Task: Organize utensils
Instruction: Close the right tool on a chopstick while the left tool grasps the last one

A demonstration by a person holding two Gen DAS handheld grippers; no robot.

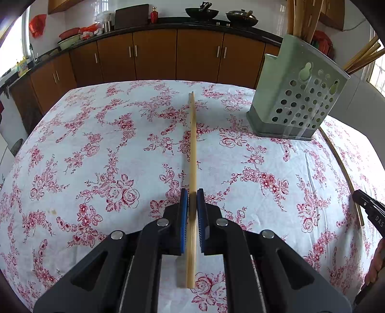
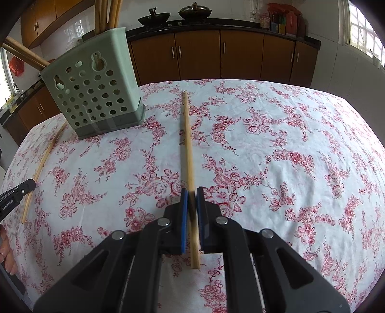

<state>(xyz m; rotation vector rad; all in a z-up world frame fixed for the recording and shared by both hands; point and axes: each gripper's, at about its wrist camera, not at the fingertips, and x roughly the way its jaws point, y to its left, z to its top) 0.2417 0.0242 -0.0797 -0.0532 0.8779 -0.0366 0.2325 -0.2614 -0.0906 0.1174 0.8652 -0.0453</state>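
Note:
A bamboo chopstick (image 1: 193, 144) runs straight ahead over the floral tablecloth, and my left gripper (image 1: 192, 195) is shut on its near part between the blue pads. My right gripper (image 2: 192, 193) is shut the same way on a second chopstick (image 2: 187, 134). A pale green perforated utensil holder (image 1: 298, 96) with several wooden sticks in it stands between the two, at the right of the left wrist view and as the holder (image 2: 96, 91) at the left of the right wrist view. Each camera catches the other gripper at its edge: right gripper (image 1: 370, 211), left gripper (image 2: 16, 195).
The table (image 1: 72, 149) carries a white cloth with red flowers and ends just beyond the chopstick tips. Behind it run brown cabinets (image 1: 154, 55) under a dark counter with two woks (image 1: 202, 12). A person's hand (image 2: 6, 250) shows at the left edge.

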